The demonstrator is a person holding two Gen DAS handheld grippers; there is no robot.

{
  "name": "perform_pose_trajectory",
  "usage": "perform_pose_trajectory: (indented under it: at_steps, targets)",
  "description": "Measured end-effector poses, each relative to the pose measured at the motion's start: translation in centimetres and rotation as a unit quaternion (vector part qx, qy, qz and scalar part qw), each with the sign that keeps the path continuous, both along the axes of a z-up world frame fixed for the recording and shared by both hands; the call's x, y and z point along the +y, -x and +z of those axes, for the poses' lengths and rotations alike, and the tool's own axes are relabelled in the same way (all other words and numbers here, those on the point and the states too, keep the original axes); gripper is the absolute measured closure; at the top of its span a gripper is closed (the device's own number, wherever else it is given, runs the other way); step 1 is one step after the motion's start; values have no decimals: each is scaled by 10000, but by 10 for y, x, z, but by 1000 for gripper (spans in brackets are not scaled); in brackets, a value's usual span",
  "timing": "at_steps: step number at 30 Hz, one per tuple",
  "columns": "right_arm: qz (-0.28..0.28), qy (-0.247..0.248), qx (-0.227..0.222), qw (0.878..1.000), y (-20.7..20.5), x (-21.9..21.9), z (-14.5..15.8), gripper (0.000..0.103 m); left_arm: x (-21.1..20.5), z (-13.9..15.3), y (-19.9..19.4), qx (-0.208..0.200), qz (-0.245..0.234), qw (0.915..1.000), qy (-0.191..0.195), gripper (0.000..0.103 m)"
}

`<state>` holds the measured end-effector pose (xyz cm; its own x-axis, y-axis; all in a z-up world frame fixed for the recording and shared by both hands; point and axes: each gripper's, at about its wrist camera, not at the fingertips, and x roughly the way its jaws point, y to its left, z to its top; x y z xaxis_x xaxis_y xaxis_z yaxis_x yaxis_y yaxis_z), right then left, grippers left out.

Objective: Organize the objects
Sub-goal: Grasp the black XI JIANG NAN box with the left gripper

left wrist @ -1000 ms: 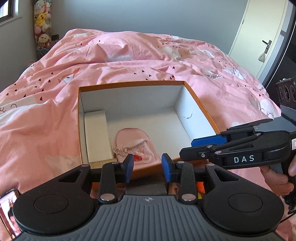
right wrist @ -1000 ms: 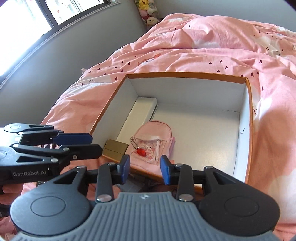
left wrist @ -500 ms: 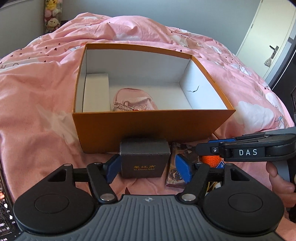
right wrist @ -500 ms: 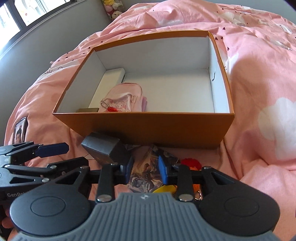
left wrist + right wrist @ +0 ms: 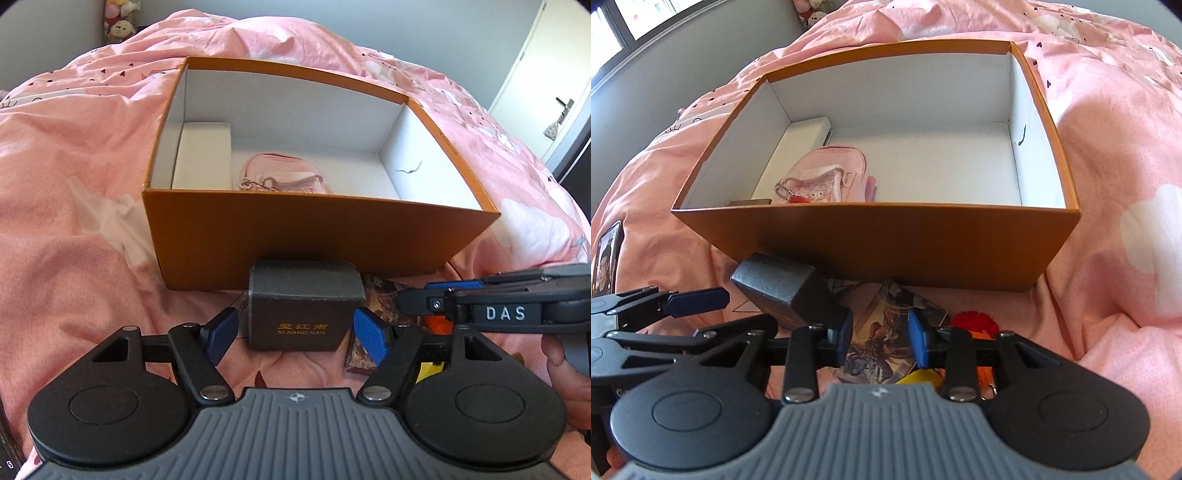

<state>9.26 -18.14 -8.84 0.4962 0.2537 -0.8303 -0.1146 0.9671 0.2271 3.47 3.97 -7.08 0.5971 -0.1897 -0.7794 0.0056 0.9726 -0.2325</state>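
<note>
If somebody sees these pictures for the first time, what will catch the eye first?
The big orange box on the pink bedding, open, with a small pink bag inside. In front of it a dark cube sits between the left gripper, whose jaws are opening; its pads do not press it.

Pink patterned duvet (image 5: 74,229) covers bed; grey wall (image 5: 683,62), bright window (image 5: 631,18), white door (image 5: 535,74).

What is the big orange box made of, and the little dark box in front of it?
Orange box: looks like cardboard, matte orange outside, plain white inside, with thin straight walls and sharp folded corners. Dark box: probably card wrapped in dark grey, slightly grainy paper or leatherette, with gold printed letters on the front; I can't tell which.
</note>
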Motion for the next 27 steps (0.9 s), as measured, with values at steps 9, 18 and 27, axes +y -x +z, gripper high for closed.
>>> perform_pose_trajectory:
  at_steps: [9,18,27]
  targets:
    - [-2,-61,10,10000,-4,-6,-1,61,-7,-3,-10,-83,-39,9999,-86,20]
    - [-38,-115,25,9999,-9,-11,-2,57,-9,-7,-15,-74,18,9997,-227,20]
    - [-46,-196,80,9998,-11,-14,-5,56,2,-10,-15,-3,234,9997,-27,17]
